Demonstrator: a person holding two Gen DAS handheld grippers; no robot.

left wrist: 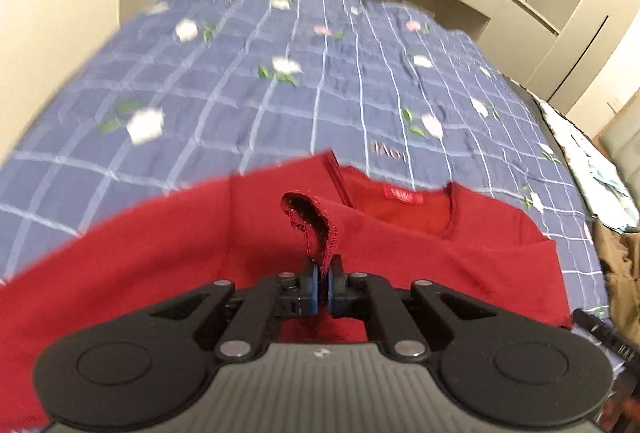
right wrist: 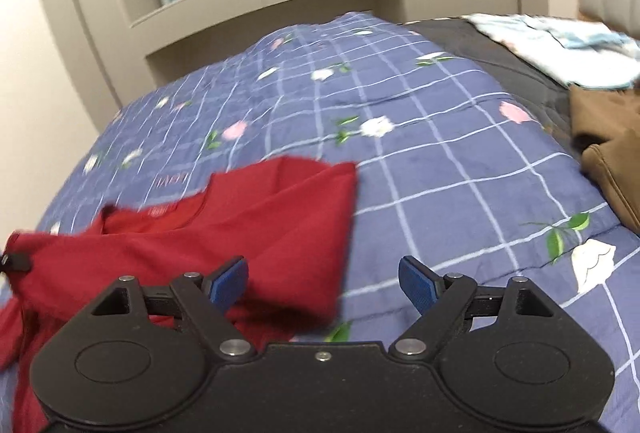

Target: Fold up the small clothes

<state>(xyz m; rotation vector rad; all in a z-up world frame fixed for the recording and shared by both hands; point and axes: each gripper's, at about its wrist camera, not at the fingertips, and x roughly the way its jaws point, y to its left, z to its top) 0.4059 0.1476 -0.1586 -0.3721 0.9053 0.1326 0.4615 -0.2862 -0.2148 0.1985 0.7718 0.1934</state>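
A small red shirt lies on a blue checked bedspread, neck opening and label toward the far side. My left gripper is shut on a hemmed edge of the red shirt, and a loop of cloth stands up from between its blue pads. In the right wrist view the red shirt lies at the left with one side folded over. My right gripper stands open above the shirt's right edge and the bedspread, nothing between its fingers.
A brown garment and a pale patterned cloth lie at the right side of the bed. Beige cabinets and a window stand behind the bed. A black object shows at the right edge of the left wrist view.
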